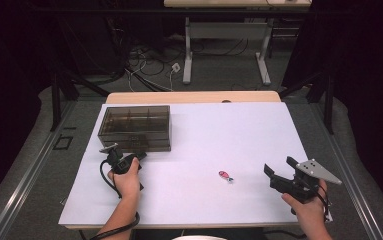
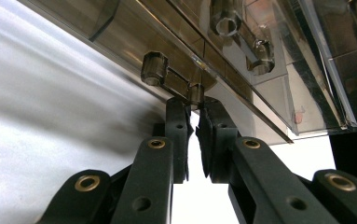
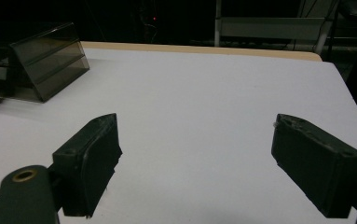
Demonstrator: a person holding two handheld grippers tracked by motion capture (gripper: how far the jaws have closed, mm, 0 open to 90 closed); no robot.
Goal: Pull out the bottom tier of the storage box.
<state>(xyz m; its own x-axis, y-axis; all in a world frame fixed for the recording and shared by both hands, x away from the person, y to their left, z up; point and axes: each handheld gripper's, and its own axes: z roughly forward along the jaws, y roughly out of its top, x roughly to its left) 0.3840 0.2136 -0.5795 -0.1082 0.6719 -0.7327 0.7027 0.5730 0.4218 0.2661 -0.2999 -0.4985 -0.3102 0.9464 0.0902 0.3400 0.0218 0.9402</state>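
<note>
pinching the latch tab [image 2: 195,93] of the smoky compartment box [image 1: 135,127], left gripper [image 1: 124,159] works; lid not open. right gripper [image 1: 282,171] waits, jaws spread, near right.

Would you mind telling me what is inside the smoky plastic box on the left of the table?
Through the tinted lid of the box, dividers split it into compartments. The dark plastic hides whether anything lies in them. The left gripper is pinched at its front latch.
</note>
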